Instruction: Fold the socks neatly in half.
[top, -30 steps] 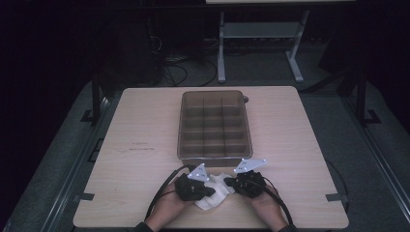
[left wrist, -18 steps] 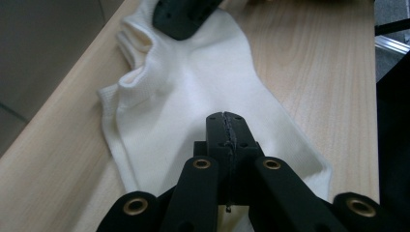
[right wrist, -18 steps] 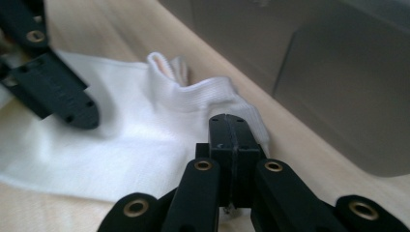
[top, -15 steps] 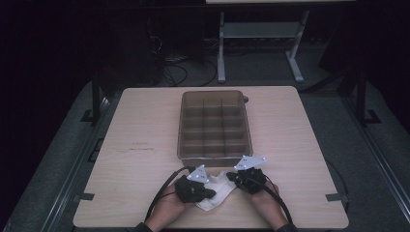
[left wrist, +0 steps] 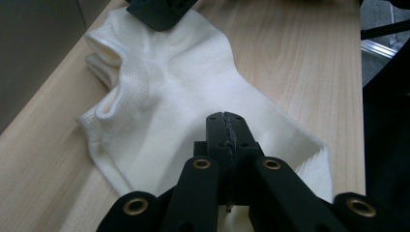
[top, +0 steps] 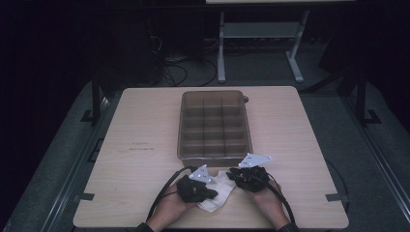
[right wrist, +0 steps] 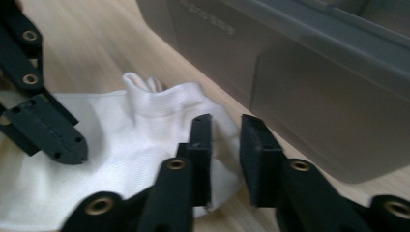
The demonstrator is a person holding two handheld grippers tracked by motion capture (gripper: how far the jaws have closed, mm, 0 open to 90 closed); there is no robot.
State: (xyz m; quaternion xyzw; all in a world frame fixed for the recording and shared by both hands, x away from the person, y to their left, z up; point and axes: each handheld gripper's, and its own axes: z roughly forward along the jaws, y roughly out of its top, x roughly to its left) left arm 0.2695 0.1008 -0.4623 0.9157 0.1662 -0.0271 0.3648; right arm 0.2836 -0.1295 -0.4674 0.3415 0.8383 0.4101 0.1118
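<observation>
Now the white sock (left wrist: 193, 96) lies flat on the worktop (top: 145, 125) under both grippers: left gripper (left wrist: 227, 126) pinched together on its middle, seemingly nipping fabric; right gripper (right wrist: 226, 145), jaws just parting, straddles the cuff edge.

My high camera sits above my side of the counter (top: 145, 121), looking forward and down from well back, so it takes in the whole top, the divided box (top: 215, 125) and the dark floor beyond. The left tongs' (left wrist: 227, 126) camera rides low and close, facing along its black jaws across a white sock (left wrist: 183, 92) toward the counter's edge. The right tongs' (right wrist: 226, 145) camera is just as near, facing over the sock (right wrist: 145, 145) to the box wall (right wrist: 309, 106). All three views share the sock (top: 217, 191) near the front edge; each tongs camera also catches the other tongs.
</observation>
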